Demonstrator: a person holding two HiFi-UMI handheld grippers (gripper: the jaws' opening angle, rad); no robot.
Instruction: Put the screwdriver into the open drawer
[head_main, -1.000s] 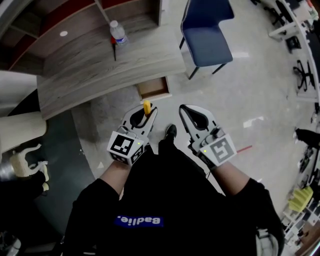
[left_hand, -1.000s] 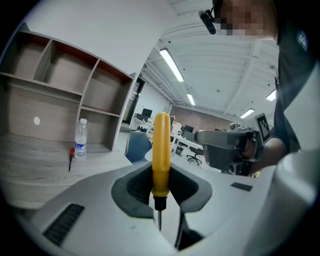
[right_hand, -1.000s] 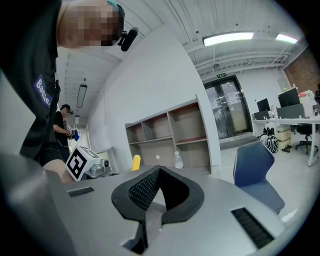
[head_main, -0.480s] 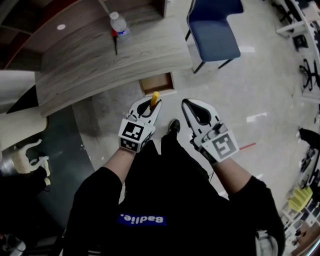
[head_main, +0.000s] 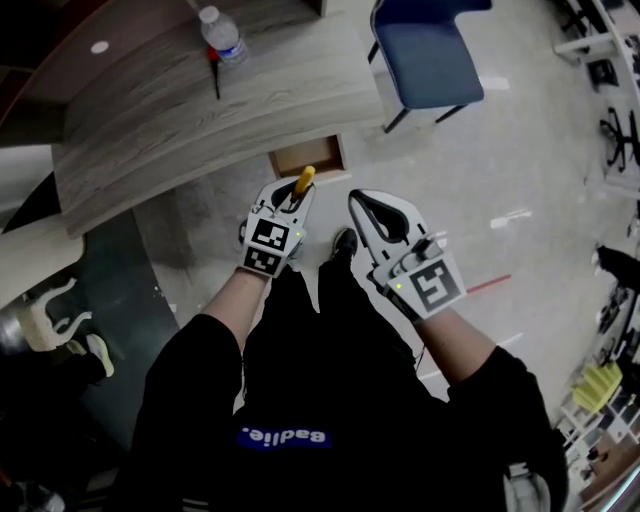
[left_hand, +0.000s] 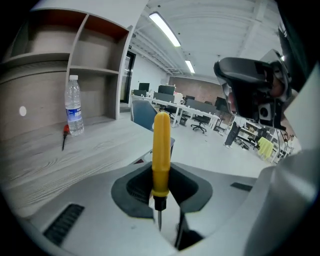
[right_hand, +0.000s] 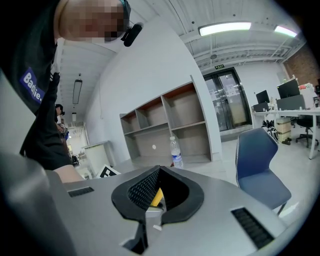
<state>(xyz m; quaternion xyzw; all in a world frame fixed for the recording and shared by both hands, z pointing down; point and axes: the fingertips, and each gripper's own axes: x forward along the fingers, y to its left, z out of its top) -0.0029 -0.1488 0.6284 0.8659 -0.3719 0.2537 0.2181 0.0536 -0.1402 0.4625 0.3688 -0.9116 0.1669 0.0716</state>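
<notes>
The left gripper (head_main: 297, 195) is pinching the screwdriver (head_main: 303, 180) below the upper-centre drawer (head_main: 300, 158) and needs centring over it; the right gripper (head_main: 360, 200) is idling, pressed together.

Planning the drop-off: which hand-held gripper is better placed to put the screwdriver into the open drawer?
Left. The left hand-held gripper is shut on the yellow screwdriver and, in the head view, lies next to the open drawer. The right hand-held gripper is shut and empty.

1. The screwdriver (left_hand: 161, 150) has a smooth, glossy yellow plastic handle and a thin metal shaft.
2. The desk (head_main: 200, 110) is matt grey wood with visible grain.
3. The bottle (left_hand: 73, 107) is clear plastic.
</notes>
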